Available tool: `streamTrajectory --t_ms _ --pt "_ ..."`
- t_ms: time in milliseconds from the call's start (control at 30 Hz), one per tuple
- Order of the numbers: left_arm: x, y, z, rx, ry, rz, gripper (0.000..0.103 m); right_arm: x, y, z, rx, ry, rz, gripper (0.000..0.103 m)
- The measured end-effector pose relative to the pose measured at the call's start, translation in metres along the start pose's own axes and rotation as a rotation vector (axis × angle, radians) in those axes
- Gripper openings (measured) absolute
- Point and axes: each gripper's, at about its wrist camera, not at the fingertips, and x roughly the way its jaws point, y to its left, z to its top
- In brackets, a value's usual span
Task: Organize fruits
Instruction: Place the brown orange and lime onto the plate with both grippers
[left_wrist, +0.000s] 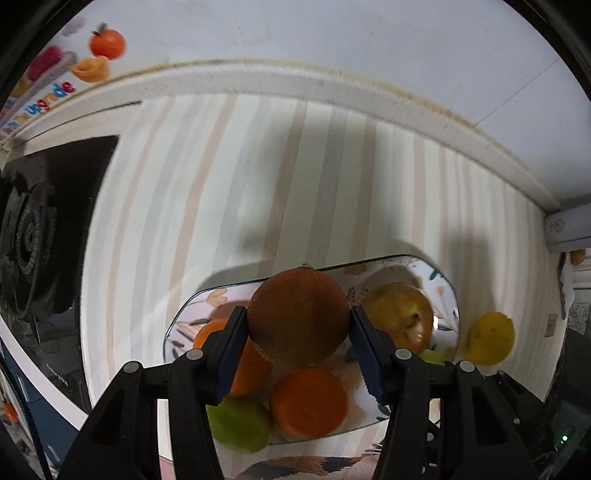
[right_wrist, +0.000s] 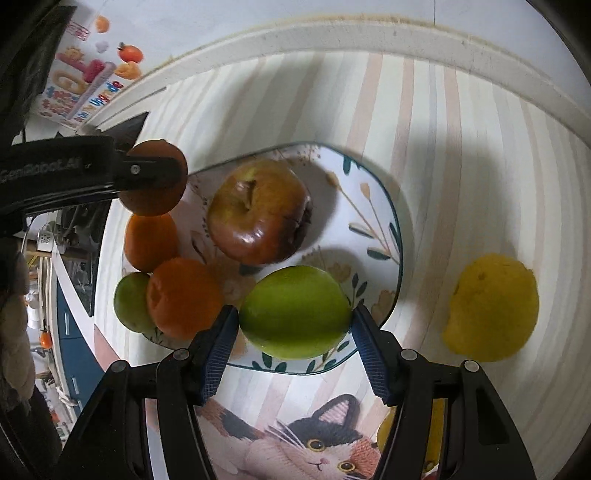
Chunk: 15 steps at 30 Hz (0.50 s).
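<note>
Left claw (left_wrist: 298, 325) grips the kiwi (left_wrist: 298, 318) above the plate (right_wrist: 388, 206), right claw (right_wrist: 295, 321) hugs the green fruit (right_wrist: 295, 312), lemon (right_wrist: 491, 306) lying right

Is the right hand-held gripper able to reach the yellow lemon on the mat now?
Probably not yet: the right hand-held gripper holds a green fruit. The lemon lies unobstructed beside the plate.

A striped mat (right_wrist: 461, 155) carries a floral plate (right_wrist: 376, 206) and, just beside it, a lemon (right_wrist: 491, 306).
</note>
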Motion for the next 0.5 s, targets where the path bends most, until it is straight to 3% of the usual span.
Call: streamTrajectory --t_ms 200,267,300,333,367,500 --pt "0.022 0.001 0.008 -0.012 0.091 -0.006 0.054 0.002 -0.004 0.005 0.009 0.057 0.016 0.067" --pt "0.02 0.001 0.008 -0.017 0.082 -0.007 0.054 0.003 -0.005 0.007 0.022 0.079 0.043 0.076" --pt "0.017 0.001 0.008 -0.019 0.072 -0.007 0.064 0.001 -0.004 0.006 0.023 0.08 0.042 0.081" --pt "0.013 0.002 0.008 -0.023 0.063 -0.005 0.082 -0.003 -0.003 0.006 0.018 0.076 0.033 0.089" --pt "0.009 0.003 0.008 -0.029 0.051 -0.005 0.088 -0.007 -0.002 0.004 0.012 0.07 0.025 0.09" --pt "-0.01 0.007 0.001 -0.047 -0.006 0.001 0.091 -0.025 0.006 0.001 -0.021 0.031 -0.026 0.09"
